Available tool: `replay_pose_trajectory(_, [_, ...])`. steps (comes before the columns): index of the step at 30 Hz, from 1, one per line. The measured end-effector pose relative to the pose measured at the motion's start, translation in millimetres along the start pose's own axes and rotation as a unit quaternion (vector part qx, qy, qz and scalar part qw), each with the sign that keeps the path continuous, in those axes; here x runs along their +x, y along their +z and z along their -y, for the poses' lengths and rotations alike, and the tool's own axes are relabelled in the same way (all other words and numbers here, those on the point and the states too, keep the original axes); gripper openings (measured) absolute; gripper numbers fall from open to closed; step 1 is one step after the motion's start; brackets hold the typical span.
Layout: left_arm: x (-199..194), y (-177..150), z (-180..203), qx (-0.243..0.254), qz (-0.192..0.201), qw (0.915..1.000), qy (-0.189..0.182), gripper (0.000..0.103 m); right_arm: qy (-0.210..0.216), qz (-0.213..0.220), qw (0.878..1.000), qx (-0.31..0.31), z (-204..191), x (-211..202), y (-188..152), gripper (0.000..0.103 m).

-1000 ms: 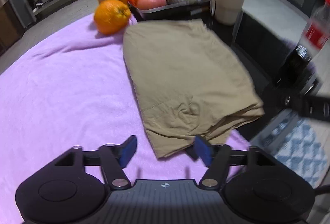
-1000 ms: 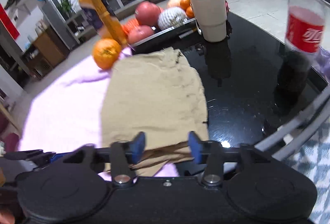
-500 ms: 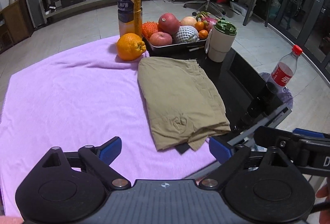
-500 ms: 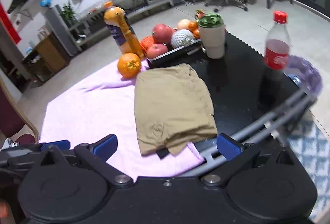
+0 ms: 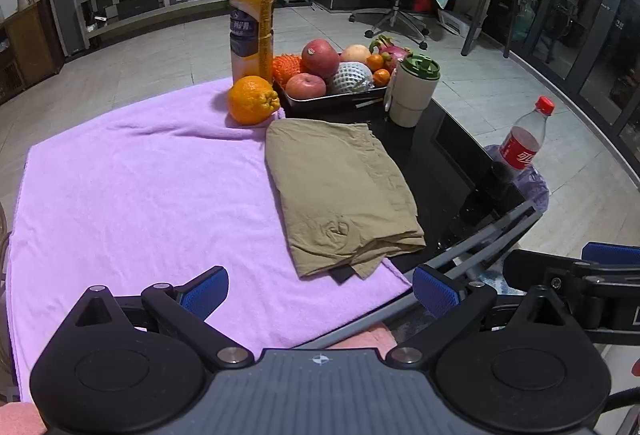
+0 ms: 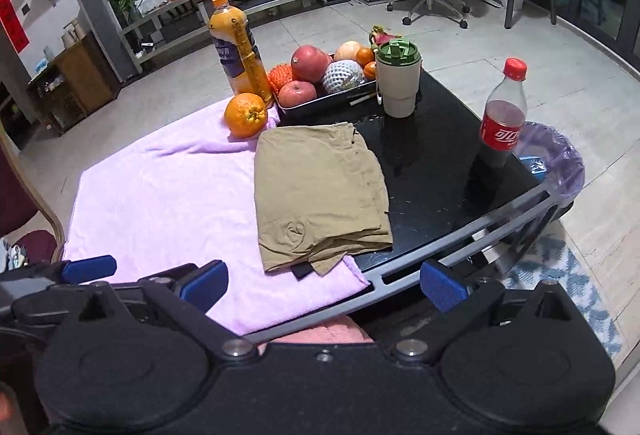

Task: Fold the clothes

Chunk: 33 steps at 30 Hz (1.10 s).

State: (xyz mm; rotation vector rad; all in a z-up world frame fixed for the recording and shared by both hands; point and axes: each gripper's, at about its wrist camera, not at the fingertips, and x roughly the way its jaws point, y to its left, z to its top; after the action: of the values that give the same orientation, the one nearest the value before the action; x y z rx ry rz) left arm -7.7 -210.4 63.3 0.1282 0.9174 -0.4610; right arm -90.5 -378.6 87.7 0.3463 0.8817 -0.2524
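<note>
**Folded khaki garment lies released on the table**

Black glass table [image 6: 432, 163] carries a lilac towel [image 5: 140, 195] over its left part. On the seam between towel and glass lies the khaki garment [image 5: 340, 191], folded into a rough rectangle, its near edge showing loose layers and what may be a dark tab. Left gripper [image 5: 320, 289] and right gripper [image 6: 323, 285] hang above the near edge, jaws wide apart and empty, the left's having just been opening. Beyond the garment sit an orange [image 5: 253, 99], a fruit tray [image 6: 320, 103], a juice bottle [image 5: 252, 31], a cup [image 6: 399, 79] and a cola bottle [image 6: 503, 111].
</note>
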Motion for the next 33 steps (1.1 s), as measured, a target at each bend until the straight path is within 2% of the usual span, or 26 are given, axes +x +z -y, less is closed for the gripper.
replay_pose_trajectory(33, [13.6,-1.9,4.6,0.000,-0.015,0.9997,0.018,0.101,0.004,-0.020,1.000,0.006,12.7,15.0,-1.8,0.103])
